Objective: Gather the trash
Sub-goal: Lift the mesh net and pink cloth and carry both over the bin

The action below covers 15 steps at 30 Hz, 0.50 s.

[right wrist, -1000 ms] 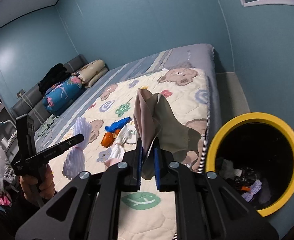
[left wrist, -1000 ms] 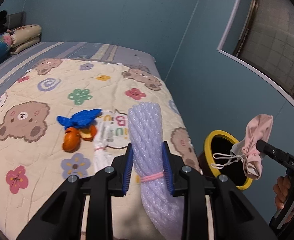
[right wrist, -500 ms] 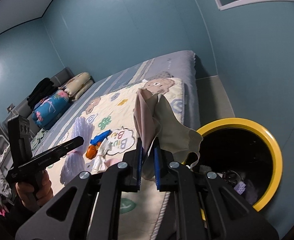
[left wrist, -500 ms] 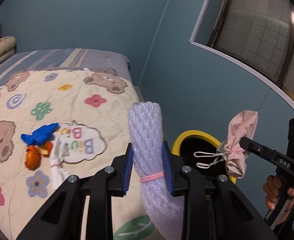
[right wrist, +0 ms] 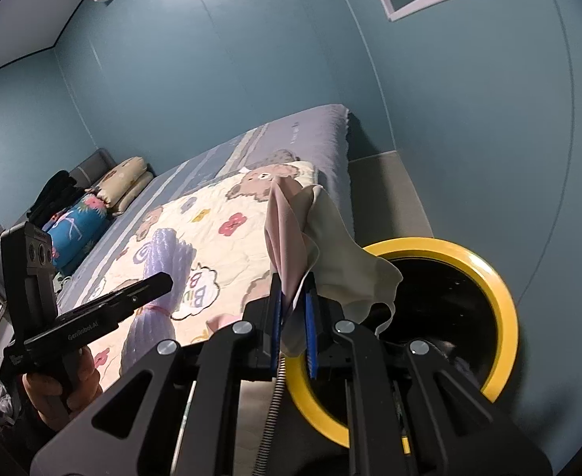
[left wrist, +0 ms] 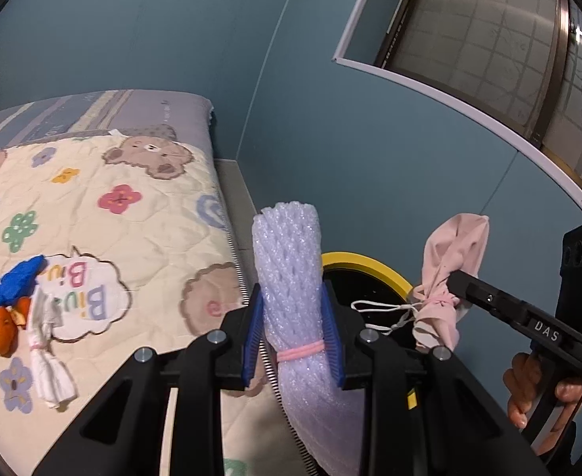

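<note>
Cotton quilt: the big cream quilted bed cover with bears and flowers [left wrist: 140, 238] is soft and puffy. You still have small trash lying on it, well away from the bin.
Bin: the round black trash bin with a shiny yellow rim [right wrist: 501, 309] is hard plastic and stands on the floor just beside the bed's edge. You can see trash inside already.
Foam net: the long pale purple foam net sleeve, tied with a pink band [left wrist: 291, 297], is very light, squashy and bumpy. Your left gripper [left wrist: 293, 333] is clenched on it just above the band, the best place to hold it. It is near the bin, not over the hole yet.
Face mask: the soft pink and cream cloth face mask with white ear loops [right wrist: 311, 238] is floppy and light. Your right gripper [right wrist: 293, 329] is squeezed tight on its bunched middle, and it hangs over the bin's near rim. The loops could catch on your claw when you let go.
White rag: the crumpled white cloth strip [left wrist: 47, 353] is limp; pinch it at the middle.
Blue scrap: the crinkled blue plastic scrap [left wrist: 13, 281] looks thin and slippery.
Orange peel: the curled orange peel [left wrist: 3, 329] is small and may tear.
</note>
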{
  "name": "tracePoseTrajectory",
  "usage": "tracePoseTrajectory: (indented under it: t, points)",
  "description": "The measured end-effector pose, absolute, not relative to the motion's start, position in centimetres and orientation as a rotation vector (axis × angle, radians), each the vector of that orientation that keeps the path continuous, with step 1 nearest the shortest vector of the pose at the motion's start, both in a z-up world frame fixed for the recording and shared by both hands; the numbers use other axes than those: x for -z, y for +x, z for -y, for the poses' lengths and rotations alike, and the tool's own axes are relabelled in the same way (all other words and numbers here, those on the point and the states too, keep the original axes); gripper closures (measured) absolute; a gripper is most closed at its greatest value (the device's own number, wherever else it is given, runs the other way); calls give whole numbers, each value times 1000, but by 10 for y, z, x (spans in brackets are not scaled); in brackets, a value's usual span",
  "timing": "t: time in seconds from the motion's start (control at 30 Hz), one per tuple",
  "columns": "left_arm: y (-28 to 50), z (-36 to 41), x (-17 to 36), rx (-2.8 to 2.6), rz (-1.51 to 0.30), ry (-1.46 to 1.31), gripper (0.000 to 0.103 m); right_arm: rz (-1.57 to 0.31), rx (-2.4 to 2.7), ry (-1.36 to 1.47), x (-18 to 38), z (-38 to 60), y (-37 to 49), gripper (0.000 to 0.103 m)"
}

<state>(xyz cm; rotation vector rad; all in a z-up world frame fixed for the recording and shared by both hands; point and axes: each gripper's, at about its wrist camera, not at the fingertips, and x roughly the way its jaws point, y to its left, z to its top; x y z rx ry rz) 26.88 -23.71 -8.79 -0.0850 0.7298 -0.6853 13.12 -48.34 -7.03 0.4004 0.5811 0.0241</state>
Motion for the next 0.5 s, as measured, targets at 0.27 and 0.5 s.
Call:
tracePoseTrajectory:
  t: [0.27, 0.5]
  points:
    - [275, 273, 101, 720, -764, -59, 77, -588, 29, 428, 85, 508, 133, 93]
    - [283, 300, 113, 743, -786, -41, 77, -603, 52, 456, 101, 523, 137, 93]
